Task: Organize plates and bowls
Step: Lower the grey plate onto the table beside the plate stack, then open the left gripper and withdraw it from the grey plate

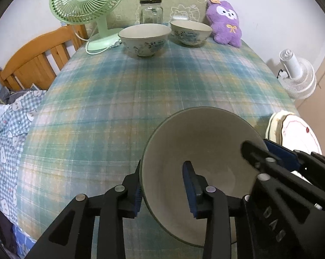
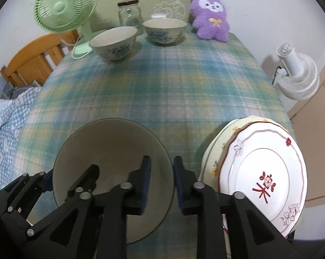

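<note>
Left gripper (image 1: 164,191): straddles the near-left rim of the nearest bowl, one blue pad outside the wall, one inside; a gap shows at the inner pad, so the jaws stand loose, not pinching.
Right gripper (image 2: 162,185): straddles the same bowl's right rim, one pad inside, one outside; space shows on both sides of the wall, so it is released too.
Nearest bowl (image 2: 110,149): plain grey-beige inside, upright on the plaid tablecloth (image 1: 140,90), at the near edge between the two grippers.
Plates (image 2: 268,172): a white plate with red motifs lies on a cream floral one, just right of the nearest bowl at the table's near right corner.
Far bowls: two blue-patterned bowls stand upright side by side near the far edge, the left one (image 1: 144,40) slightly nearer than the right one (image 1: 190,32).
Behind them: a glass jar (image 1: 151,11), a green fan (image 1: 87,6) to the left, a purple plush toy (image 1: 225,24) to the right.
Off the table: a white fan (image 2: 296,73) at right.
</note>
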